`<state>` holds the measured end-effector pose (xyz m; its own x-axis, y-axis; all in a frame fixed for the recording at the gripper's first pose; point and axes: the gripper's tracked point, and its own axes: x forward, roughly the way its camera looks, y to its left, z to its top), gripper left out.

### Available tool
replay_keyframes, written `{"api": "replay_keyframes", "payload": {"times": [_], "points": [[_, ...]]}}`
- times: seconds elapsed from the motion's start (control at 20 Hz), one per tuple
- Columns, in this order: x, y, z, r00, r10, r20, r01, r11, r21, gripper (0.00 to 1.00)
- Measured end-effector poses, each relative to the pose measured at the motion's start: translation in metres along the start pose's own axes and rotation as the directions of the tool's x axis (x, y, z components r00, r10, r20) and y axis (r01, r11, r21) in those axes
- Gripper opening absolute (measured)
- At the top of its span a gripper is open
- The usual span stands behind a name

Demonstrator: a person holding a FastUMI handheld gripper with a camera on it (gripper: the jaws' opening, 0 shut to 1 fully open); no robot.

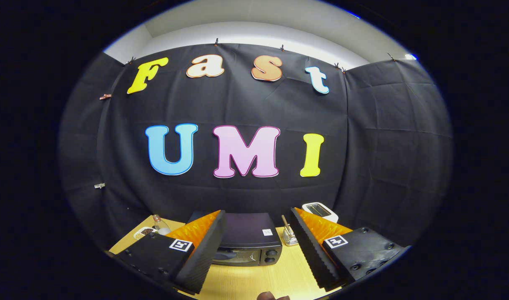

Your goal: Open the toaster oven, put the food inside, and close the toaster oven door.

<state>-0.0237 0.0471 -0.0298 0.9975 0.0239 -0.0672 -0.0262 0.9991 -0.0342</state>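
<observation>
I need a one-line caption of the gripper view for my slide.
Open gripper held above the wooden table, fingers framing the closed toaster oven ahead of them.

A square black-and-white coded marker (181,245) sits on the left finger of the gripper (257,214), and a matching marker (336,241) sits on the right finger. Both carry block patterns, not letters or numbers. The fingers stand wide apart, holding nothing, with the oven (250,237) just ahead between them. A small white sticker (267,232) on the oven's dark top is too small to read. Any markings around the knobs (271,256) on its front cannot be made out.
</observation>
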Motion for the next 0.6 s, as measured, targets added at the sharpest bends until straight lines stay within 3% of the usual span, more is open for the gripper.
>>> {"api": "replay_keyframes", "payload": {"times": [0.6], "points": [[0.0003, -0.0103, 0.0095, 1.000, 0.008, 0.019, -0.008, 1.000, -0.014, 0.99]]}}
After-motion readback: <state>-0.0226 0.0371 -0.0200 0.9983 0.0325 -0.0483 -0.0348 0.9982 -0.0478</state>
